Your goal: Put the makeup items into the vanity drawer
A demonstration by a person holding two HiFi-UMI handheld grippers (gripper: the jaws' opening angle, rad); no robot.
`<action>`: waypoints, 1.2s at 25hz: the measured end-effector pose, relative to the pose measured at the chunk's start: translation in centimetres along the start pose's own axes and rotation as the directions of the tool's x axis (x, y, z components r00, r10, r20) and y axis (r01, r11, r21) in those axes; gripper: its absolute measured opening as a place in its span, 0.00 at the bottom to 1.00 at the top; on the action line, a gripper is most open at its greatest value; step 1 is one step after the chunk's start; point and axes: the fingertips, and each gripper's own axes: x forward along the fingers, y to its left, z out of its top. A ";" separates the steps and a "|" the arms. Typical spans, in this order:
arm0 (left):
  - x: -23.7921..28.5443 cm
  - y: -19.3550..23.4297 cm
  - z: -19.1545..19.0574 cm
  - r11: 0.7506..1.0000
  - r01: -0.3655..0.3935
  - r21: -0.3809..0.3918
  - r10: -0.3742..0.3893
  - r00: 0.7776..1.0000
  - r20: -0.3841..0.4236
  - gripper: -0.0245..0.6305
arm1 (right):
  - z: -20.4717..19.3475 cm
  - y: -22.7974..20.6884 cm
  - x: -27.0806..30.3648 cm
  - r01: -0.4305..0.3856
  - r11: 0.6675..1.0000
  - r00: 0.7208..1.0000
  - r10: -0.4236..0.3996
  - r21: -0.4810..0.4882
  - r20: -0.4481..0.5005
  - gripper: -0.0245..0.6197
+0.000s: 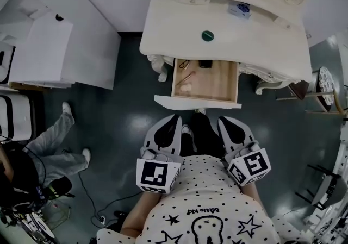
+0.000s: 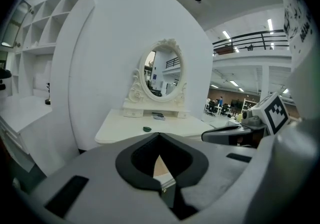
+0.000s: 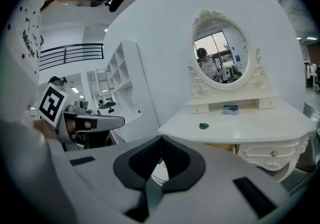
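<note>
Head view: the left gripper (image 1: 174, 118) and the right gripper (image 1: 224, 120) are held side by side, close to the person's body, above a dark glossy floor (image 1: 125, 120). Straight ahead of both stands the white vanity table (image 1: 261, 39) with its wooden drawer (image 1: 215, 82) pulled open. A few small items (image 1: 185, 65) lie in the drawer's left part. Further ahead, a green round item (image 1: 207, 35) and a small box (image 1: 240, 9) rest on the tabletop. A white shelf unit (image 1: 41, 47) is far to the left.

Left gripper view: the jaws are closed, their tips touch and nothing is between them. Beyond them are the tabletop, the green round item (image 2: 146, 128) and an oval mirror (image 2: 163, 74).

Right gripper view: the jaws are also pressed together and hold nothing. The green round item (image 3: 203, 125) lies ahead and to the right, the small box (image 3: 230, 110) behind it, under the mirror (image 3: 220, 51).
</note>
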 end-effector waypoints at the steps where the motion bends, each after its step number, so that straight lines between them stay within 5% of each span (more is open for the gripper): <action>1: 0.7 0.1 0.4 1.000 -0.011 -0.004 0.011 1.000 0.003 0.03 | 0.5 -0.6 0.4 -0.010 1.000 1.000 0.010 -0.005 -0.001 0.05; 10: 6.6 -0.1 4.9 0.997 -0.074 -0.013 0.075 0.994 0.081 0.03 | 3.8 -6.6 3.2 -0.065 0.997 0.998 0.065 -0.032 0.006 0.05; 19: 8.4 1.4 5.7 0.989 -0.149 -0.019 0.150 0.987 0.059 0.03 | 4.3 -8.7 5.1 -0.102 0.995 0.995 0.102 -0.019 -0.022 0.05; 30: 9.5 3.5 7.8 0.996 -0.093 -0.006 0.093 0.993 0.068 0.03 | 6.0 -8.2 7.3 -0.052 0.999 0.999 0.052 -0.011 -0.003 0.05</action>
